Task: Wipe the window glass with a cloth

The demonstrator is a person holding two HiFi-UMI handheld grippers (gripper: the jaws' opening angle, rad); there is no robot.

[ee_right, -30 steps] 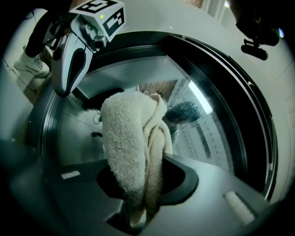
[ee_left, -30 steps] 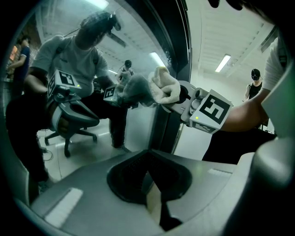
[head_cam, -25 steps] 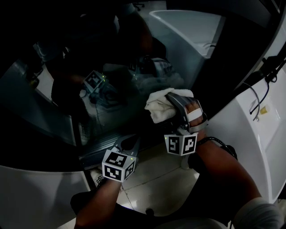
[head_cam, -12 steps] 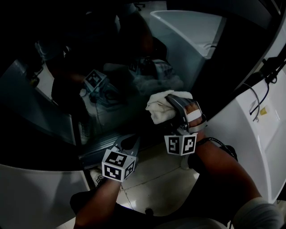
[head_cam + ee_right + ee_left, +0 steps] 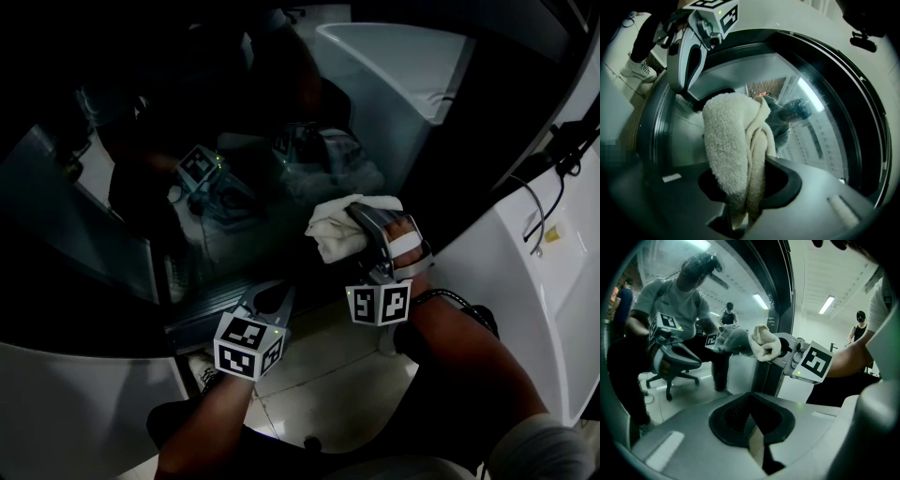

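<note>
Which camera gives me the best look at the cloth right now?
Right gripper view: the cloth fills the centre, clamped in the right tool. Head view shows it small and dim; left gripper view, from the side.

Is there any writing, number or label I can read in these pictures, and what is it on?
No words or numbers can be read.
Left cube, right cube: black-and-white square patterns, not letters.
Yellow sticker on the white panel: too small to read.

**Cloth against the glass**

I am pinching a cream, fluffy cloth (image 5: 336, 232), bunched into a wad, in my right gripper (image 5: 745, 187); it is pressing against the dark, reflective window glass (image 5: 234, 131), folds bulging past the jaws
</note>
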